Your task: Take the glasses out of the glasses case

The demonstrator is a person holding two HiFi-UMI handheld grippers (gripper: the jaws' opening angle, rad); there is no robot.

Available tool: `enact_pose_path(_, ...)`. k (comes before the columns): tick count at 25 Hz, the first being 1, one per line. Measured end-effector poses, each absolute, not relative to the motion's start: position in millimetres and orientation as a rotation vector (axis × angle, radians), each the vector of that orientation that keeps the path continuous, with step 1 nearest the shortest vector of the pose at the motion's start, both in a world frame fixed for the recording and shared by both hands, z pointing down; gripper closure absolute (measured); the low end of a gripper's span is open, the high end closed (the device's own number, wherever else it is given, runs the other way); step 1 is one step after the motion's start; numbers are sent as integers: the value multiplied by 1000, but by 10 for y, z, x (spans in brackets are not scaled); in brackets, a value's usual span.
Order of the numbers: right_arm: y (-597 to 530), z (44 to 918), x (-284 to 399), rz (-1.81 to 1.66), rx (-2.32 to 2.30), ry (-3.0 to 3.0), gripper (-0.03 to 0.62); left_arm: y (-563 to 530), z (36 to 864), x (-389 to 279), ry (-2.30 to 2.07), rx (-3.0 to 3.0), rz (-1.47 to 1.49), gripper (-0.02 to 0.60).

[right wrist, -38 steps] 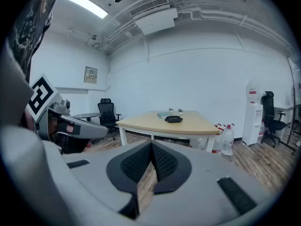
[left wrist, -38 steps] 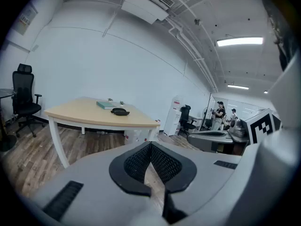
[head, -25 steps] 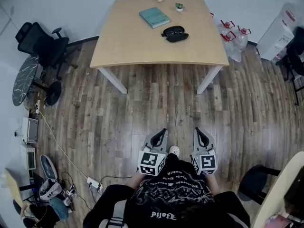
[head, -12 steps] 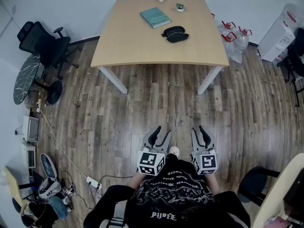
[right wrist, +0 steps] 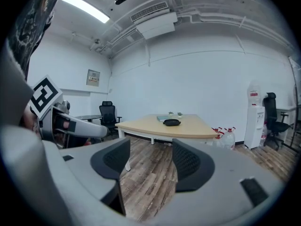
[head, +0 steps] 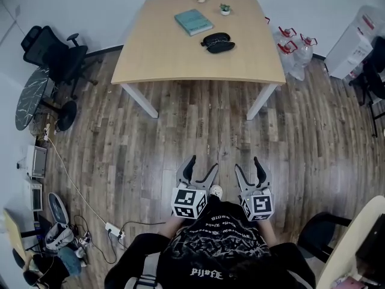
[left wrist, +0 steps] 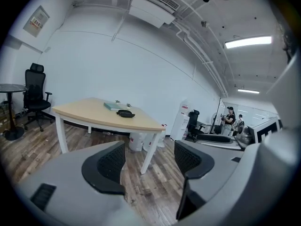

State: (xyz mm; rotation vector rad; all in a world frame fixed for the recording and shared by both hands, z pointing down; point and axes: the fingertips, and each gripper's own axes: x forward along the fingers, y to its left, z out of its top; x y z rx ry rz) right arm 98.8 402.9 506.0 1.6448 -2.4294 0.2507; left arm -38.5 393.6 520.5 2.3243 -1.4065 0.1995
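A black glasses case [head: 216, 42] lies on the far right part of a light wooden table [head: 180, 59]; it also shows small in the left gripper view as the case [left wrist: 125, 113] and in the right gripper view as the case [right wrist: 171, 122]. Both grippers hang close to my body, far from the table, over the wooden floor. My left gripper [head: 198, 168] has its jaws opening, nothing between them. My right gripper [head: 248, 166] is opening too, also empty. Whether the case lid is open cannot be made out.
A teal book [head: 194, 21] and two small potted plants [head: 225, 8] lie on the table. Black office chairs [head: 51, 56] and a round dark table [head: 30, 98] stand at the left. Water jugs [head: 295, 50] sit right of the table. Cables and a power strip [head: 111, 227] lie on the floor at lower left.
Both grippers' jaws have spread from shut to wide apart. The hands stayed in place near my body.
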Motion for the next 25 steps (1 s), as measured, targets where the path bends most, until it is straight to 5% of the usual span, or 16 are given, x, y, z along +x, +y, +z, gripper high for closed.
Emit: enact_pose_path(25, 3357, 5290, 1318, 295, 1676, -2363, 303, 3108, 5488, -112, -1328, 2291, 214, 247)
